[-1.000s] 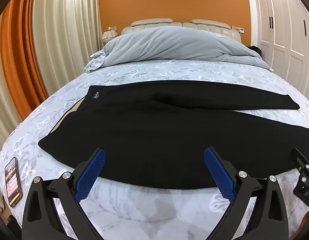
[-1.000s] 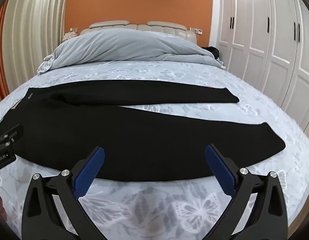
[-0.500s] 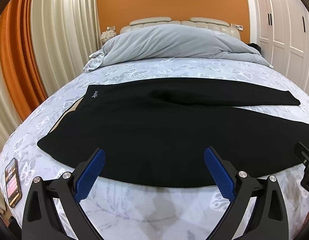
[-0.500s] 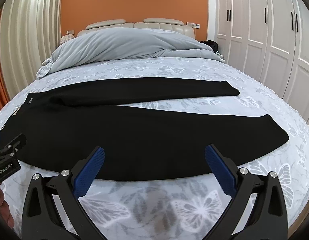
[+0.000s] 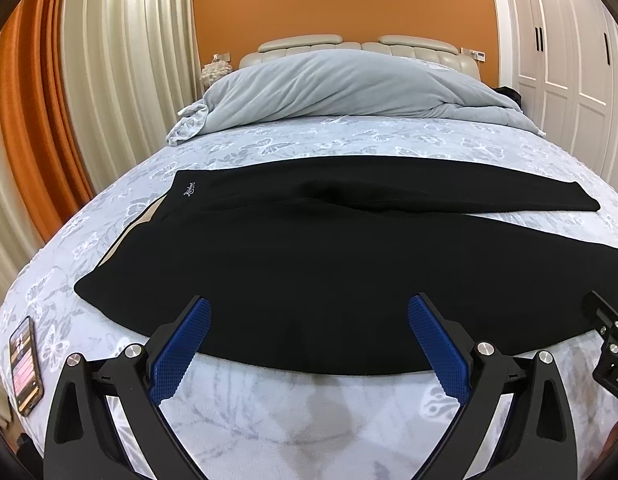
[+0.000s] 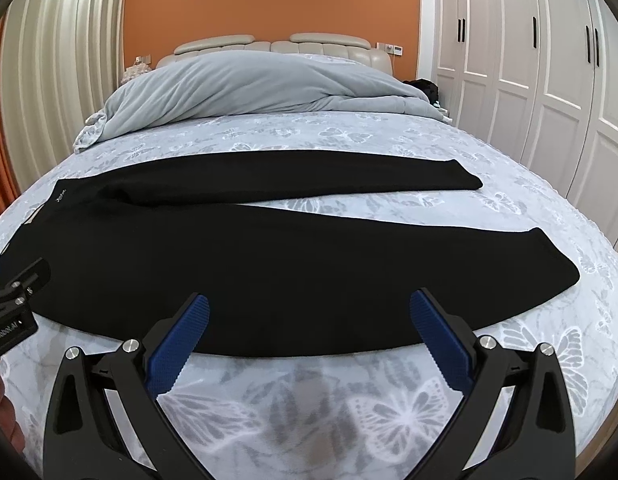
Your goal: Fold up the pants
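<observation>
Black pants (image 5: 309,264) spread flat on bed (image 5: 309,412), long axis running left-right across both views, crosswise to finger direction. Waistband at left end with small white logo (image 5: 189,191); two legs fanned toward the right, far leg (image 6: 309,176) ending short near mid-right, near leg (image 6: 349,280) ending at a cuff (image 6: 557,264) by the right edge of the mattress. Strip of sheet showing between the legs, so not yet stacked. Near long hem lying just ahead of both sets of fingertips, no contact visible. Left gripper (image 5: 309,320) spread wide, nothing between blue pads (image 5: 181,352), aimed at near hem toward the waist half. Right gripper (image 6: 309,320) likewise splayed and empty, pads (image 6: 441,344) over near leg's hem, cuff off to its right. Right gripper nearer the cuff, left nearer the waistband. Likely next step, judged only from layout: pinch near edge at both spots and carry it away toward far leg, leg onto leg; needs a forward-and-down reach, jaws closing on a thin flat edge. Risk: pinching sheet along with cloth, or uneven lift skewing the fold. Part of each gripper peeking into the other's view at frame edge, so the two sit side by side. Phone (image 5: 25,364) on bed at far left, well apart from pants. Grey duvet (image 5: 341,88) bunched at headboard, clear of the work.
</observation>
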{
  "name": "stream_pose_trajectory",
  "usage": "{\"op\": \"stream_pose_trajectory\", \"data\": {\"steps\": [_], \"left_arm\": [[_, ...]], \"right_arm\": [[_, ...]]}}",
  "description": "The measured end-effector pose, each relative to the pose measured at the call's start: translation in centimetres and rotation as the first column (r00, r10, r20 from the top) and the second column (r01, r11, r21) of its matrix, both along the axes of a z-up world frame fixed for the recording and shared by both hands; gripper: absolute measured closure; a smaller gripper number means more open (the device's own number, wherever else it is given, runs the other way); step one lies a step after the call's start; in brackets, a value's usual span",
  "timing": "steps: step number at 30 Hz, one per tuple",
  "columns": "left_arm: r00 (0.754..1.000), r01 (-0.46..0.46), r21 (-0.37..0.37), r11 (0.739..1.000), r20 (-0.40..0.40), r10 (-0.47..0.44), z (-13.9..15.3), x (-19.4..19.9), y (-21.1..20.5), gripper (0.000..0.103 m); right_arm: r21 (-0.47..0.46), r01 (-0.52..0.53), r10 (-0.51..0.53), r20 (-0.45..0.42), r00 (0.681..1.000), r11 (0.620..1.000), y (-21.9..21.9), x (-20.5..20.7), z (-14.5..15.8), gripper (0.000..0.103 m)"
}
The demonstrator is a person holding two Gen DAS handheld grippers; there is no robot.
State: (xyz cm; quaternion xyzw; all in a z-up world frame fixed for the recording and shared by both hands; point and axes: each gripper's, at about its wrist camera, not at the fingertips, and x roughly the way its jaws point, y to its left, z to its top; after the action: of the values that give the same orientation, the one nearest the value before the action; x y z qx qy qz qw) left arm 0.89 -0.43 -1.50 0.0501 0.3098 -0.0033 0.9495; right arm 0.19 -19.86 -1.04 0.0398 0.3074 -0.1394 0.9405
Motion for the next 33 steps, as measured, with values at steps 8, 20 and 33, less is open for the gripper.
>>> {"op": "stream_pose_trajectory", "data": {"steps": [8, 20, 33], "left_arm": [[1.0, 0.004, 0.009, 1.0, -0.001, -0.004, -0.27, -0.05, -0.22, 0.006], [1.0, 0.0, 0.008, 1.0, 0.001, 0.0, -0.34, -0.08, -0.14, 0.006], [1.0, 0.0, 0.008, 1.0, 0.001, 0.0, -0.39, -0.12, -0.08, 0.006]], "right_arm": [[0.009, -0.003, 0.003, 0.002, 1.0, 1.0, -0.16, -0.06, -0.07, 0.005], [0.008, -0.005, 0.005, -0.002, 1.0, 1.0, -0.25, 0.06, -0.05, 0.005], [0.008, -0.006, 0.006, -0.003, 1.0, 1.0, -0.24, 0.1, -0.06, 0.005]]}}
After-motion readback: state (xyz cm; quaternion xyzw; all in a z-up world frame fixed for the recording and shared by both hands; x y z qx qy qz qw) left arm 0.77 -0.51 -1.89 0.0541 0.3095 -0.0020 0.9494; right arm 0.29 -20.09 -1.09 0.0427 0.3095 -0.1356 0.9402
